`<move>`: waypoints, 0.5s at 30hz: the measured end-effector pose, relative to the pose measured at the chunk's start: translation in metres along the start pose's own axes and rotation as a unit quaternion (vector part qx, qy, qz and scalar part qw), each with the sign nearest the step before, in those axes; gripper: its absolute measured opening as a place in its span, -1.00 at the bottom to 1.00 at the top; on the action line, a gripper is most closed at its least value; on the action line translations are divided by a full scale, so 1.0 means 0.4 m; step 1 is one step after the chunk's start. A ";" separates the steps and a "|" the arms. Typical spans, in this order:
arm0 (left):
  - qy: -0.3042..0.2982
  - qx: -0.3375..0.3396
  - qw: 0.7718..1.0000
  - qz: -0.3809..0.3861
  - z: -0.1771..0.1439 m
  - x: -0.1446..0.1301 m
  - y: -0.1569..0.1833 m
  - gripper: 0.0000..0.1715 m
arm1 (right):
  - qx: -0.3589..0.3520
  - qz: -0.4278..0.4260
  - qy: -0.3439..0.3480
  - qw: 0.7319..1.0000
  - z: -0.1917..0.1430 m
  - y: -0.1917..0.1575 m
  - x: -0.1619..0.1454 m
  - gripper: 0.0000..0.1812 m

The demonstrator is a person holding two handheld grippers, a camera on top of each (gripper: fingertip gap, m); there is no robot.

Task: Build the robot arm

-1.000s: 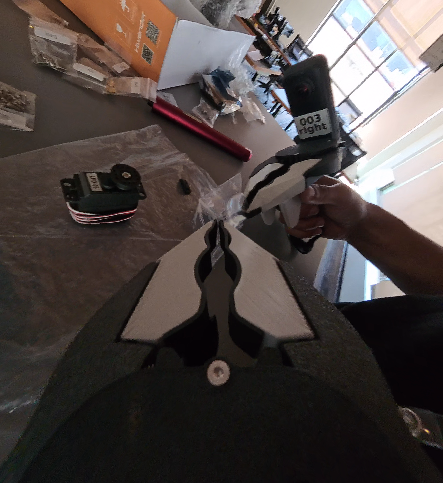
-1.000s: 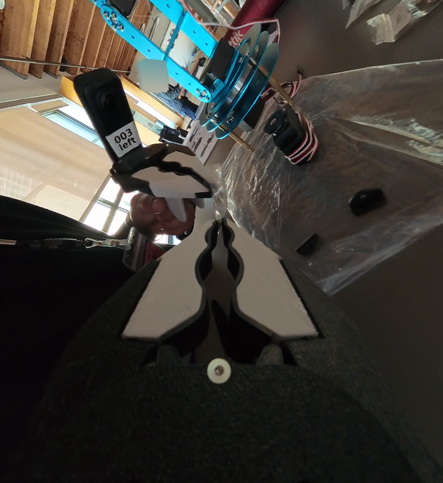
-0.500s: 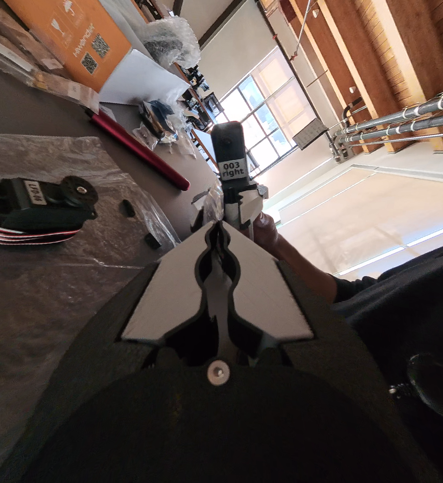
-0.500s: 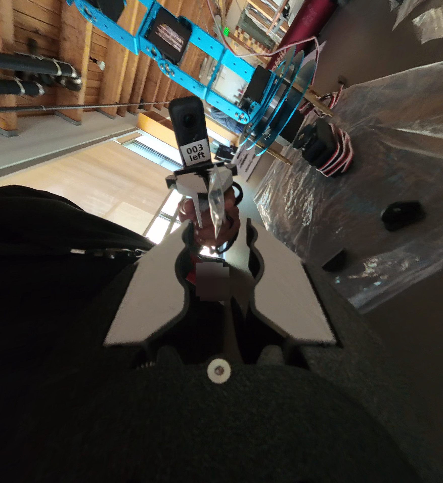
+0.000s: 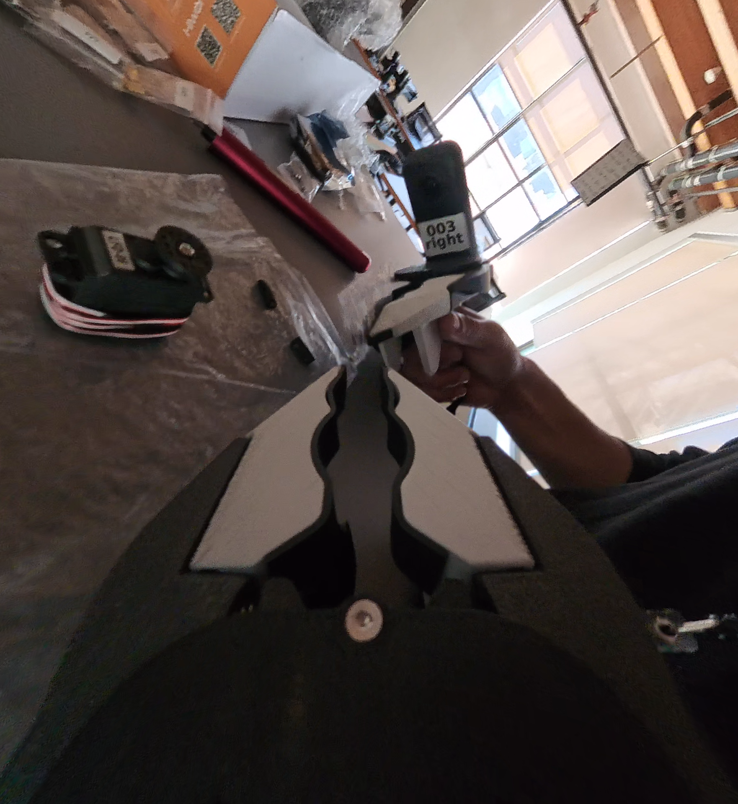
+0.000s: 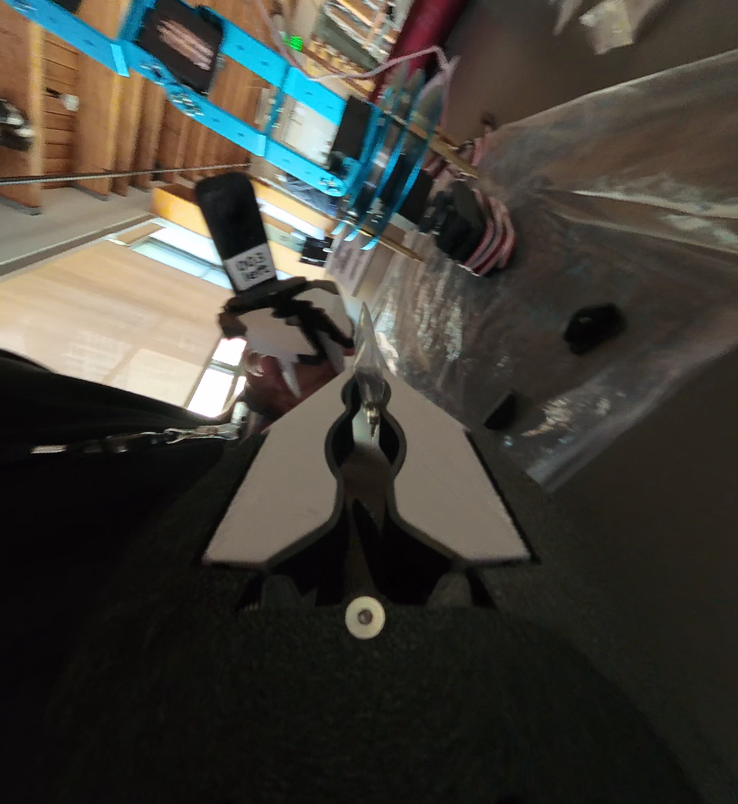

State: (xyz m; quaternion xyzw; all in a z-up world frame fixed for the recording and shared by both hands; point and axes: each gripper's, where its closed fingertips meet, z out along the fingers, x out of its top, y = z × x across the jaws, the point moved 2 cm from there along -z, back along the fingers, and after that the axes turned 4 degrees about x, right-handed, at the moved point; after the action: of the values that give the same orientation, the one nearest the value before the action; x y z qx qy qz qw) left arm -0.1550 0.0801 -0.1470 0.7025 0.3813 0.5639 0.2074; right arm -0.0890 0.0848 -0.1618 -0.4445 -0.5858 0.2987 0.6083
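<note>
Left wrist view: left gripper [image 5: 362,372] has its jaws a narrow gap apart, nothing visible between the tips. Just ahead, the right gripper [image 5: 374,335], held in a hand [image 5: 476,365], pinches a small clear plastic bag [image 5: 350,348] at its tips. On the dark worktop [image 5: 54,108] lies a clear plastic sheet [image 5: 97,413]; on it a black servo motor [image 5: 123,269] wrapped with red-white cable, and two small black parts [image 5: 266,294] near the sheet's edge. A red tube [image 5: 289,209] and an orange box [image 5: 210,39] lie beyond. Right wrist view (blurred): right gripper [image 6: 365,383] is closed on the small clear bag [image 6: 367,348], something metallic inside, kind unclear. Left gripper [image 6: 345,343] sits just beside the bag; contact cannot be judged. A blue frame [image 6: 271,100] stands behind the sheet [image 6: 619,217].
</note>
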 end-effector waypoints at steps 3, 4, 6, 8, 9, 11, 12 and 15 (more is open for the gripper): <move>-0.011 0.022 1.000 0.007 -0.022 -0.026 -0.013 -0.84 | -0.050 0.006 -0.014 0.999 -0.013 0.038 -0.007 -0.97; -0.013 0.029 0.999 0.009 -0.026 -0.033 -0.018 -0.84 | -0.077 0.007 -0.022 0.997 -0.017 0.057 -0.011 -0.97; -0.019 0.042 0.999 0.012 -0.032 -0.048 -0.029 -0.83 | -0.114 0.002 -0.036 0.993 -0.024 0.083 -0.017 -0.97; -0.028 0.061 0.998 0.017 -0.034 -0.060 -0.043 -0.83 | -0.127 -0.004 -0.030 0.991 -0.028 0.089 -0.008 -0.97; -0.032 0.069 0.997 0.022 -0.035 -0.064 -0.048 -0.83 | -0.131 -0.019 -0.033 0.991 -0.027 0.087 -0.006 -0.97; -0.032 0.076 0.996 0.030 -0.036 -0.065 -0.048 -0.83 | -0.171 -0.042 -0.054 0.983 -0.032 0.109 -0.013 -0.96; -0.030 0.079 0.996 0.032 -0.037 -0.064 -0.048 -0.82 | -0.169 -0.058 -0.058 0.982 -0.028 0.104 -0.012 -0.97; -0.032 0.088 0.995 0.047 -0.038 -0.061 -0.044 -0.83 | -0.178 -0.069 -0.054 0.980 -0.026 0.103 -0.002 -0.97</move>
State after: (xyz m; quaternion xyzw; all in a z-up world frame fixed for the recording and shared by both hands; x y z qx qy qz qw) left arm -0.1764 0.0702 -0.1711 0.7527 0.3892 0.5148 0.1305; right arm -0.0723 0.0997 -0.1978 -0.4868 -0.6911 0.1706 0.5063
